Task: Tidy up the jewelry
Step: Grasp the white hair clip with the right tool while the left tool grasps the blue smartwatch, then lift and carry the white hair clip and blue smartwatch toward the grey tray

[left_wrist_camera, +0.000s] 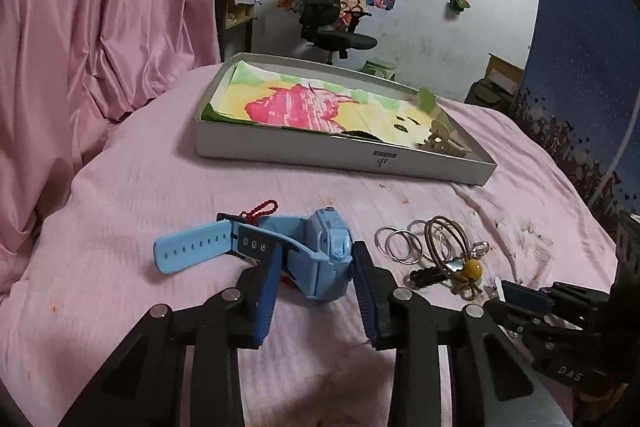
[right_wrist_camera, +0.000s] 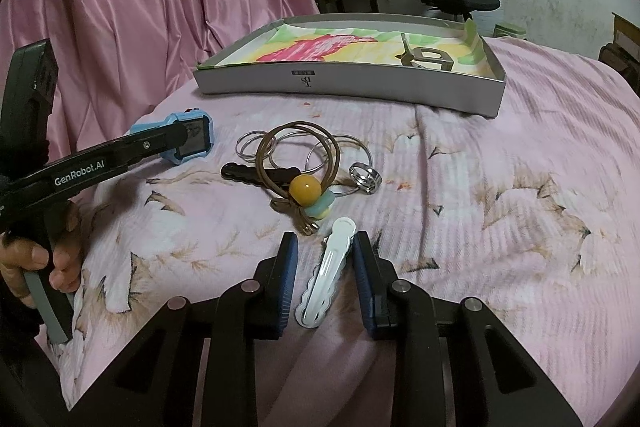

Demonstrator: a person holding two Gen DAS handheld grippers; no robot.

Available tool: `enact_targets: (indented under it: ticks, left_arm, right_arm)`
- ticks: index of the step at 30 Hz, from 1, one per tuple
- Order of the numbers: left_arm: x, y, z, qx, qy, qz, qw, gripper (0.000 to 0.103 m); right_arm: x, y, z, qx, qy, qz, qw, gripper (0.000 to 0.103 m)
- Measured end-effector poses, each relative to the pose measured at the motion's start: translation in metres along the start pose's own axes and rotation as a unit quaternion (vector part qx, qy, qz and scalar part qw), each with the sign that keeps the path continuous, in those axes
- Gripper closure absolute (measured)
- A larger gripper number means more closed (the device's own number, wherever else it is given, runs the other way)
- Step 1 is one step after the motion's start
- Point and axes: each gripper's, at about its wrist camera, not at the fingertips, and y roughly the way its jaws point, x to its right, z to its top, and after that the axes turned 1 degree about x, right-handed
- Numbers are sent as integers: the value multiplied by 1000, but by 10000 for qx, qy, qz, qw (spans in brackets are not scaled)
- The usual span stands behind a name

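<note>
A light blue watch (left_wrist_camera: 320, 259) lies on the pink bedspread with my left gripper (left_wrist_camera: 318, 253) shut on its body, both pads touching it. In the right wrist view the watch (right_wrist_camera: 192, 141) sits under the left fingers (right_wrist_camera: 160, 143). My right gripper (right_wrist_camera: 326, 241) is open around a white hair clip (right_wrist_camera: 324, 275) that lies slantwise; only the right pad touches it. Beyond it lie a brown hair tie with a yellow bead (right_wrist_camera: 306, 189), key rings (right_wrist_camera: 256, 143), a black clip (right_wrist_camera: 252, 173) and a silver ring (right_wrist_camera: 364, 179). The grey box (right_wrist_camera: 360, 85) holds a metal piece (right_wrist_camera: 428, 59).
A pink curtain (left_wrist_camera: 100, 27) hangs left of the bed. An office chair (left_wrist_camera: 328, 15) and a desk stand behind the box (left_wrist_camera: 340, 155), and a blue panel (left_wrist_camera: 580, 67) is at the right. A hand (right_wrist_camera: 36, 259) holds the left gripper's handle.
</note>
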Motion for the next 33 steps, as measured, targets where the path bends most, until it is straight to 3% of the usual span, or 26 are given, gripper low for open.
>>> enact_targets:
  ticks: [7,17,27,33]
  left_arm:
    - [4,-17,-4,248,66,-209,9995,78]
    - [29,-27,-17,84,456,-740,9962,80]
    - [33,-39,-33,-409,355,-755,9957,81]
    - [41,-54,-40,-371,479,-738,9954,81]
  right_arm:
    - [-1,0,0,6,6,40,10000,78]
    - [5,-3,2,81,75,91,9999,89]
    - [13,-9,3,226,188,121,9995,89]
    - [14,-11,2,236,170,151,9995,89]
